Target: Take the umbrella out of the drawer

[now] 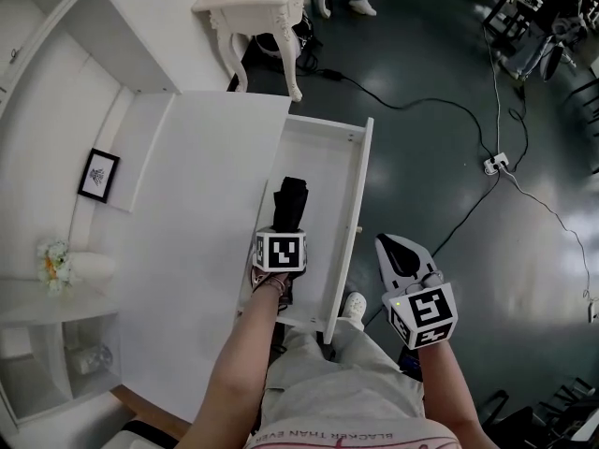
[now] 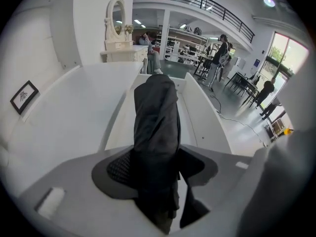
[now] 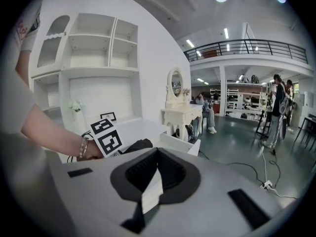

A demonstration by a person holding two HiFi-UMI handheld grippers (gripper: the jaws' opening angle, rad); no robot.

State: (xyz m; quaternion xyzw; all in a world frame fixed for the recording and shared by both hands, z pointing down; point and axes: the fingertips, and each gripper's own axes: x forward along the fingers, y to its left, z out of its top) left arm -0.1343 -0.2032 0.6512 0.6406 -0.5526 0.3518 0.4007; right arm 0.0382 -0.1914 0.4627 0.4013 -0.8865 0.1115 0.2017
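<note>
Umbrella (image 2: 157, 132): black, folded, sleeved.

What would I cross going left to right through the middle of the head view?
Flowers → framed picture → white cabinet top → left tool gripping the umbrella → drawer front → right tool → power strip on the floor.

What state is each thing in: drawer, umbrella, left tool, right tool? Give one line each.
drawer: pulled open.
umbrella: folded, gripped by the left tool, over the drawer.
left tool: shut on the umbrella.
right tool: shut, holding nothing, off to the side of the drawer.
</note>
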